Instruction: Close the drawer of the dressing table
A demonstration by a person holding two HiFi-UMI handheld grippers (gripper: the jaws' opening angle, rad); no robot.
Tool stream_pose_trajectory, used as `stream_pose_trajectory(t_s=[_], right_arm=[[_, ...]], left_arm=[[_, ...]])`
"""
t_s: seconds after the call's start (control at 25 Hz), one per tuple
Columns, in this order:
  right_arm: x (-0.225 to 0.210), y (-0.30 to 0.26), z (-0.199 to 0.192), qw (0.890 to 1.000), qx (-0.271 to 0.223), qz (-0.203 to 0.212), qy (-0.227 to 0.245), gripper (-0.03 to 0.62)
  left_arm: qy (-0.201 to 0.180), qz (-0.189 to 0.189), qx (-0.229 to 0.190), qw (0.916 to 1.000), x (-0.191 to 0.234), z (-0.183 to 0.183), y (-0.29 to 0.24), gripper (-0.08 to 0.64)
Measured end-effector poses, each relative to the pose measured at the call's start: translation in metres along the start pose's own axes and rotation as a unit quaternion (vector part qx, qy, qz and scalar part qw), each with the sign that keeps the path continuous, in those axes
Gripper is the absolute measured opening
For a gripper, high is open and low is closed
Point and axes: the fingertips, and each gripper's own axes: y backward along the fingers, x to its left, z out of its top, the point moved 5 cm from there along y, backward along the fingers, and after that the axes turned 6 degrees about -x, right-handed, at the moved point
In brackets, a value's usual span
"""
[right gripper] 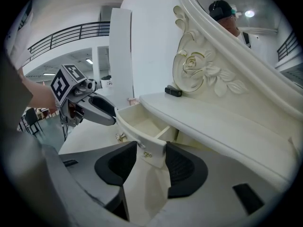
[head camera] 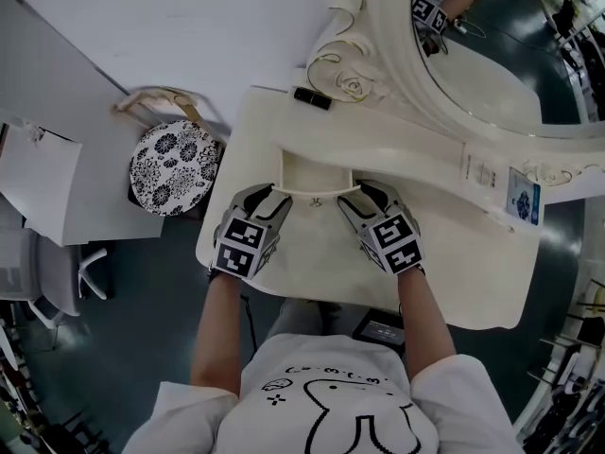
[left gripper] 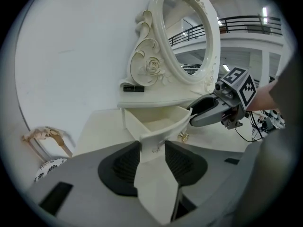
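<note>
The cream dressing table [head camera: 444, 253] has its small drawer [head camera: 317, 176] pulled out under the mirror shelf. My left gripper [head camera: 274, 197] straddles the left end of the curved drawer front [left gripper: 154, 136], with both pads against it [left gripper: 152, 148]. At the right end of that front [right gripper: 149, 148], my right gripper [head camera: 365, 193] is placed the same way, its pads touching the wood [right gripper: 151, 151]. Each gripper shows in the other's view: the right gripper [left gripper: 208, 111] and the left gripper [right gripper: 97, 110]. The drawer's inside [right gripper: 142, 123] looks empty. A small brass knob [left gripper: 183, 136] sits mid-front.
An oval mirror [head camera: 473, 83] with carved roses rises behind the drawer. A small black item [head camera: 312, 98] lies on the shelf. A patterned round stool [head camera: 173, 166] stands left of the table, beside a white desk [head camera: 38, 183]. A printed tag [head camera: 522, 197] hangs at right.
</note>
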Motion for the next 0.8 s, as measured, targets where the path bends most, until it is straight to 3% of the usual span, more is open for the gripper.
stream_pose_trajectory(t_s=[0.8], right_arm=[[0.031,0.011,-0.004,0.997,-0.017,-0.075,-0.029,0.178]], left_arm=[[-0.075,-0.005,0.01,0.9971,0.002,0.003,0.006,0.198]])
